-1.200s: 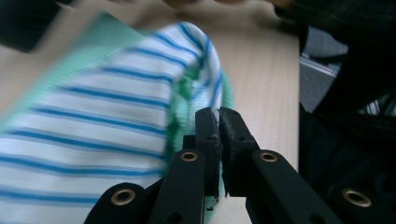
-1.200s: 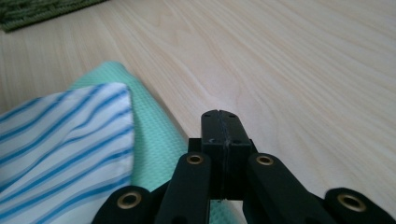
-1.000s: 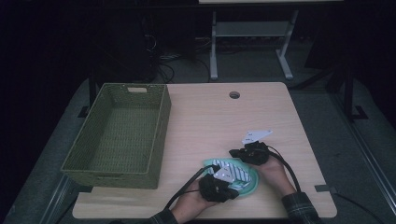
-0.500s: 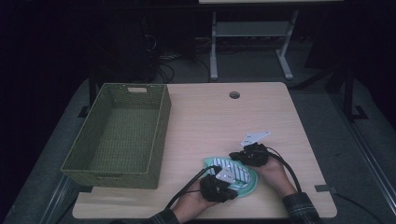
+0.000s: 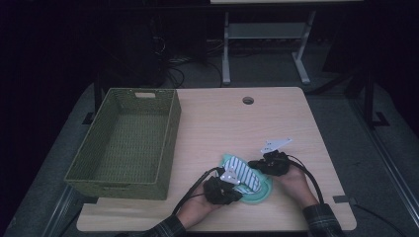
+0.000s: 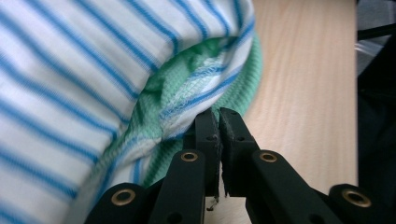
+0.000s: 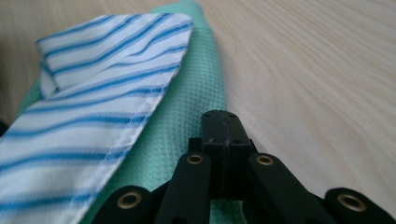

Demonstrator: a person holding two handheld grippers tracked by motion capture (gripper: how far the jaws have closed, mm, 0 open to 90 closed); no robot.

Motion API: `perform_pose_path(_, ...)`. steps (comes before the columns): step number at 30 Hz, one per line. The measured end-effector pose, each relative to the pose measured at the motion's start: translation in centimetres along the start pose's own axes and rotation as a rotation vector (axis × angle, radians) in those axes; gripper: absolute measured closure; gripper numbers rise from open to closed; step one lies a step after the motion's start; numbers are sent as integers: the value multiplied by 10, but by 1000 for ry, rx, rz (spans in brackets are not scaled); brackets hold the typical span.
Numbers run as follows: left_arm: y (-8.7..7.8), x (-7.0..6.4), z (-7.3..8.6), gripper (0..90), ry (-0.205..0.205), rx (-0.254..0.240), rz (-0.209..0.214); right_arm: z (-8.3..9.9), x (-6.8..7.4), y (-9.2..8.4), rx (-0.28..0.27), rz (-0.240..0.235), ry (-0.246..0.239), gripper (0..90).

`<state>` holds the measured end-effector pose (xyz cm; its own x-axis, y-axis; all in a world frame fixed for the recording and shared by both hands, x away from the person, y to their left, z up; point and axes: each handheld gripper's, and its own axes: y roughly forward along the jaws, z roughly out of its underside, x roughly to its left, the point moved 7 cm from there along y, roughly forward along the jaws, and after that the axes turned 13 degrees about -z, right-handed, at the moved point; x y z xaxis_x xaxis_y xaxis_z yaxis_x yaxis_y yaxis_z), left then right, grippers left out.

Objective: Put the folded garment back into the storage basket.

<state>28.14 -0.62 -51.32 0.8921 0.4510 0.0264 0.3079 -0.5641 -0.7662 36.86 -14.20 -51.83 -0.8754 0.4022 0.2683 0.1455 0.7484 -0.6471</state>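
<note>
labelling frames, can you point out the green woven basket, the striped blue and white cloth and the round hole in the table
green woven basket [image 5: 170, 136]: high view, its right wall.
striped blue and white cloth [image 5: 243, 173]: high view, middle of the striped panel.
round hole in the wooden table [image 5: 248, 100]: high view, the hole's centre.

The folded cloth [image 7: 93, 116] just left of the right gripper's [image 7: 219, 114] jaws is smooth white woven fabric with blue stripes and a stitched hem; under it lies a mint-green knit [image 7: 196, 88] with a fine waffle texture, matt. Both grippers' jaws are matt black plastic with brass-coloured metal rivets. At the left gripper's [image 6: 219, 112] tips, the green knit's ribbed edge [image 6: 233, 88] looks coarser. The table [image 7: 303, 70] is pale wood-grain, smooth with a faint sheen. Far left stands an olive woven wicker basket [image 5: 168, 143], rough.
</note>
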Motion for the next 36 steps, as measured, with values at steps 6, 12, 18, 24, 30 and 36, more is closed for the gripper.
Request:
perform_pose_path(6, -2, 9, 2, 862, -6, 7, -33, 6, -2, -7, 2, 8, 12, 898)
perform_pose_path(12, -3, 19, 4, 857, -5, 20, -42, 10, -4, -12, 1, 11, 22, 898)
perform_pose_path(18, -4, 25, 5, 853, -9, 27, -53, 14, -3, -15, -1, 9, 27, 898)
perform_pose_path(24, -4, 32, 6, 853, -25, 25, -78, 20, -1, -20, 6, 4, 36, 898)
perform_pose_path(30, -5, 40, 6, 853, 9, 41, -121, 25, 6, -23, 7, -3, 37, 898)
perform_pose_path(36, -4, 48, 5, 853, 16, 49, -143, 32, 16, -27, 14, -14, 40, 898)
